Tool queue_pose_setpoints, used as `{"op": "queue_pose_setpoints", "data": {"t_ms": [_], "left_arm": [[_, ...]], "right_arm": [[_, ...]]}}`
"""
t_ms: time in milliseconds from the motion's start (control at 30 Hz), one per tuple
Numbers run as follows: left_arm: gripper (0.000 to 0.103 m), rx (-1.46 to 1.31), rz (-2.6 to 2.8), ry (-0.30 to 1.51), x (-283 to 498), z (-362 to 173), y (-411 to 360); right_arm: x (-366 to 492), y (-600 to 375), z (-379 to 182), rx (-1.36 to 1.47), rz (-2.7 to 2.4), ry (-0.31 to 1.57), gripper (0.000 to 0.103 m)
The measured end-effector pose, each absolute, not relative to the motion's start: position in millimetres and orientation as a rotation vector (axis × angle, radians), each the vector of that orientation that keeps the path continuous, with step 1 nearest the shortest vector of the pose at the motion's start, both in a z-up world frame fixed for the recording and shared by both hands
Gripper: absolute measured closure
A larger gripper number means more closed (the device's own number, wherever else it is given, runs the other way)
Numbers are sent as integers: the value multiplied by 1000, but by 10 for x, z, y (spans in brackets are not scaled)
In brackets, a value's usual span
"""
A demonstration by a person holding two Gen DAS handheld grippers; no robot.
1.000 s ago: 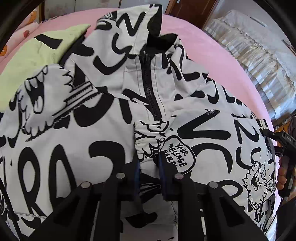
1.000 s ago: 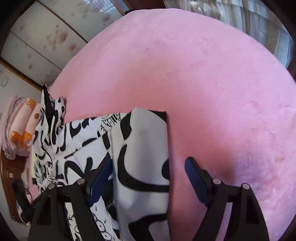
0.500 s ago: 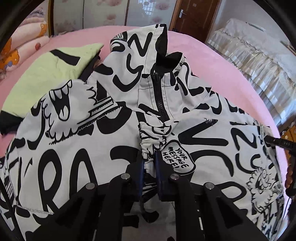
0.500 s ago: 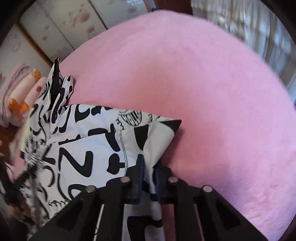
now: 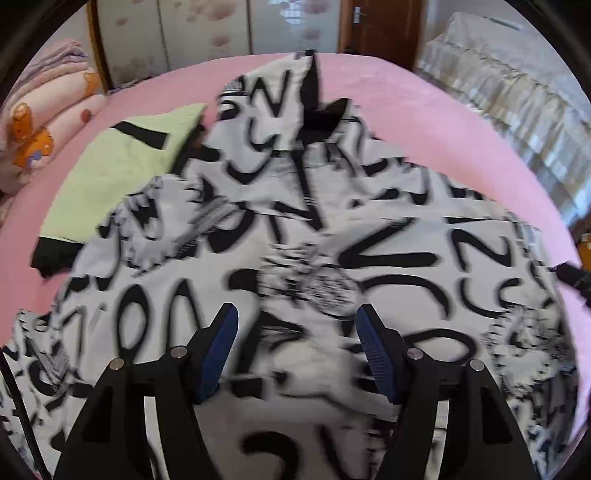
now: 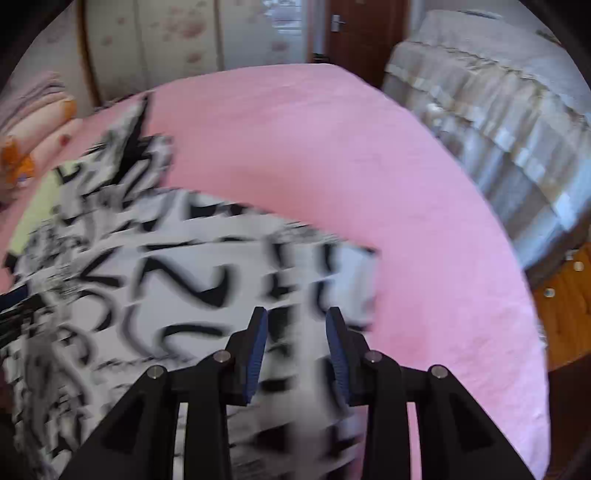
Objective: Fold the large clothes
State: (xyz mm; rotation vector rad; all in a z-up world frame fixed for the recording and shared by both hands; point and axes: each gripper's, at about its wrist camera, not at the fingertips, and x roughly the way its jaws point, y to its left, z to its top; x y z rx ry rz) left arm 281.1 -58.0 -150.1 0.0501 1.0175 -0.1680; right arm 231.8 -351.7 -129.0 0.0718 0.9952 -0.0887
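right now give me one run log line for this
step: sleeves folded in, release | left tool: just opened, off jacket | right tool: just opened, nothing pinched | jacket: flat on pink bed

A pink bedspread (image 5: 424, 122) covered the bed. At its far left lay a folded pale-green cloth (image 5: 122, 170) with a black stripe and a black edge. Beyond it, at the left edge, sat a rolled peach blanket (image 5: 44, 125) printed with an orange bear. Past the bed stood pale wardrobe doors (image 5: 207, 33) with a floral pattern and a dark wooden door (image 6: 362, 33). To the right was a second bed under a grey ruffled cover (image 6: 509, 122), and a strip of wooden floor (image 6: 565, 306) showed below it
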Motion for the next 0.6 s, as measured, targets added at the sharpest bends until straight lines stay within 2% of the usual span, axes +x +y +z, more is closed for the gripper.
{"op": "queue_pose_setpoints", "data": {"t_ms": [267,367,500,600], "left_arm": [[38,6,-177,1101,2613,-1898,-1079],[38,71,-184,1065,2525,-1938,-1119],[38,65,-219,1068,2496,-1919,-1046],[38,64,-225,1069,2507,-1914,-1038]], "right_arm": [[2002,-2570,-1672,101,69,1064,70],[1913,-2689,-1848,95,19,1081,70],[1677,-3126,-1789,41,-124,1039,71],[1542,-3510,-1768,95,-124,1035,89]]}}
